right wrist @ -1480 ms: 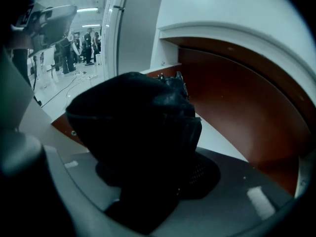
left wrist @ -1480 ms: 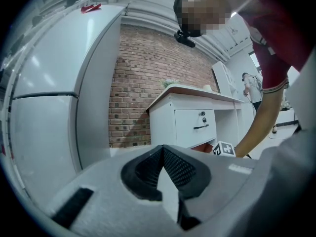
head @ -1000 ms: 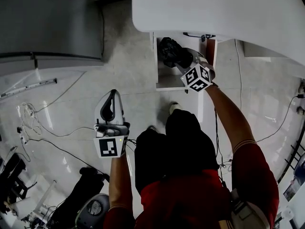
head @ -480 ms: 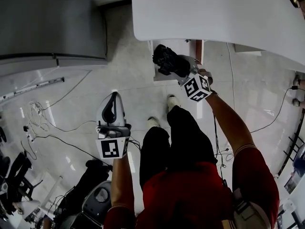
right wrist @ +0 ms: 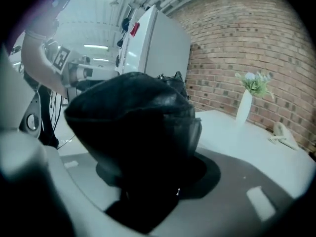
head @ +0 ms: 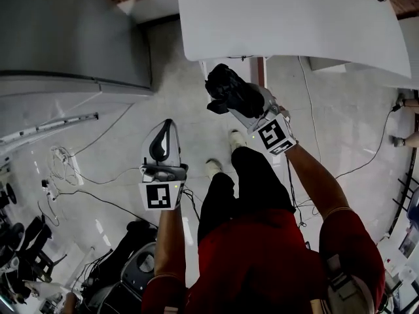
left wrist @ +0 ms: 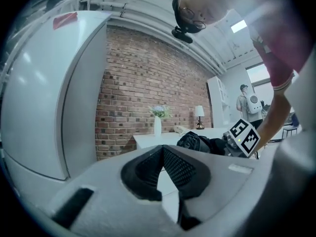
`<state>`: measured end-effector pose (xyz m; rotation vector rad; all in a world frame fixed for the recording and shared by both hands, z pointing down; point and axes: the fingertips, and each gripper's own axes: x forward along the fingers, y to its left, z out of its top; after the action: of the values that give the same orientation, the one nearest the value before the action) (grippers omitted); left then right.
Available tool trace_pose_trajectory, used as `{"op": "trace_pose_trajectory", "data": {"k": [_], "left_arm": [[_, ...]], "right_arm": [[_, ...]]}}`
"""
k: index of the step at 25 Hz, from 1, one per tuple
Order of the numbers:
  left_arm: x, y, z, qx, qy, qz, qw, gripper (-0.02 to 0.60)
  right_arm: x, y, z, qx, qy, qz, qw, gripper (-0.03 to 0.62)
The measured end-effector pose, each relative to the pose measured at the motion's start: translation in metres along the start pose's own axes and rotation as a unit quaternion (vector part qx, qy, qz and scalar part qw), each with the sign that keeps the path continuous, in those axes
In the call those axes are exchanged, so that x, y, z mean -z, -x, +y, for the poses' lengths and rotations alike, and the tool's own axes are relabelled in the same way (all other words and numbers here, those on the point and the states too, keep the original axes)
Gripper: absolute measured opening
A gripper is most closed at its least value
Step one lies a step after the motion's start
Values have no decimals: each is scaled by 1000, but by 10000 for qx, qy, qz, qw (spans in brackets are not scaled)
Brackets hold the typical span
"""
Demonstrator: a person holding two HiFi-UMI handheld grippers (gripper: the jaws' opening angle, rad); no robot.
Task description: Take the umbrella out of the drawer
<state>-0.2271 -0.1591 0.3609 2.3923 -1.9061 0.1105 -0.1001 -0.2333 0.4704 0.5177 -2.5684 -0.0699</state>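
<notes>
A white bench (head: 288, 18) stands over a pale floor (head: 177, 103) strewn with cables, with a brick wall (left wrist: 148, 83) behind. The right gripper (head: 241, 102) clamps a black umbrella (head: 224, 87); the left gripper (head: 166, 126) is closed and empty.

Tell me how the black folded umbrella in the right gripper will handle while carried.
Probably soft outside: the umbrella shows bunched, wrinkled black fabric, so loose folds may flop. It bulges past the right gripper's fingers, so the free end could sag or swing. The grip seems to press cloth, so it might slip slightly.
</notes>
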Motion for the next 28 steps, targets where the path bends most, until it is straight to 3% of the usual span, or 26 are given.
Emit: {"op": "trace_pose_trajectory", "data": {"k": [6,12,20,28], "left_arm": [[-60,16,-28,176,-108,-305,9993,6],[-90,20,-37,351,-175,-388,9985,6],[-130,32,-54,612,-271,-661,9956,6],[-154,46,-71,861,-302,-865,9921,6]], "right_arm": [[-70,63,1,247,-324,-526,9978,253],[-118,104,-2,393,-791,-1064,9904,253],[-159,155,1,660,-1269,-1612,9765,253],[-182,191,2,822,-1389,-2001,9664,253]]}}
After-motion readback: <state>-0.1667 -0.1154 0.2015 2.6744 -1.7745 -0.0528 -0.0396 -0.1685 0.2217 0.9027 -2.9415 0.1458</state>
